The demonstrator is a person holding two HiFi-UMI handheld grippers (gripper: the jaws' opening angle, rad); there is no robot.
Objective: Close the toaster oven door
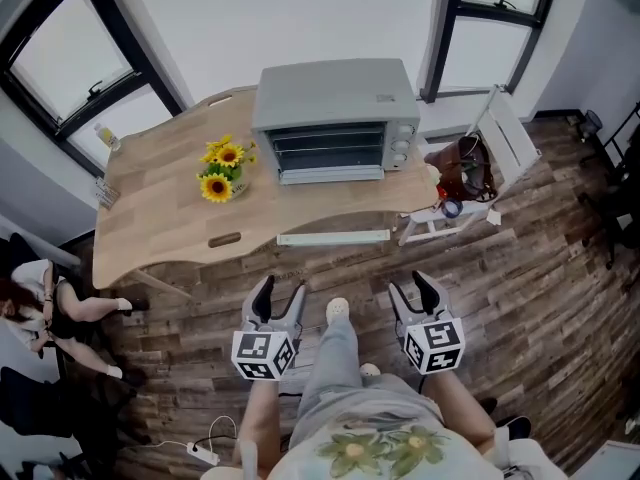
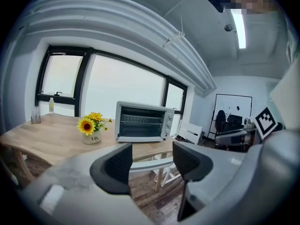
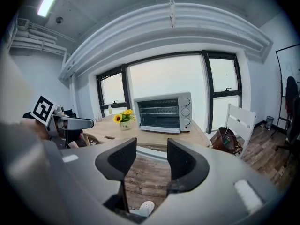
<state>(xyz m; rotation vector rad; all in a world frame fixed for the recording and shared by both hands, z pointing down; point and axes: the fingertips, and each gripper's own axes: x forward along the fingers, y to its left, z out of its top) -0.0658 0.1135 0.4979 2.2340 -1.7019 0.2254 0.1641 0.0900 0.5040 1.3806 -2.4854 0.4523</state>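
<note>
The grey toaster oven point(image 1: 335, 118) stands at the back middle of the wooden table point(image 1: 170, 203), its glass front facing me with racks showing behind it and a pale strip along its lower edge. Whether the door is fully up I cannot tell. It also shows as the toaster oven point(image 2: 141, 122) in the left gripper view and the toaster oven point(image 3: 164, 112) in the right gripper view. My left gripper point(image 1: 279, 293) and right gripper point(image 1: 413, 286) hang over the floor in front of the table, well short of the oven. Left gripper point(image 2: 152, 161) and right gripper point(image 3: 152, 157) are both open and empty.
A vase of sunflowers point(image 1: 222, 168) sits left of the oven. A white chair point(image 1: 505, 133) with a brown bag point(image 1: 465, 168) stands right of the table. A white bar point(image 1: 333, 237) runs under the table's front edge. A person point(image 1: 35, 298) sits at the left.
</note>
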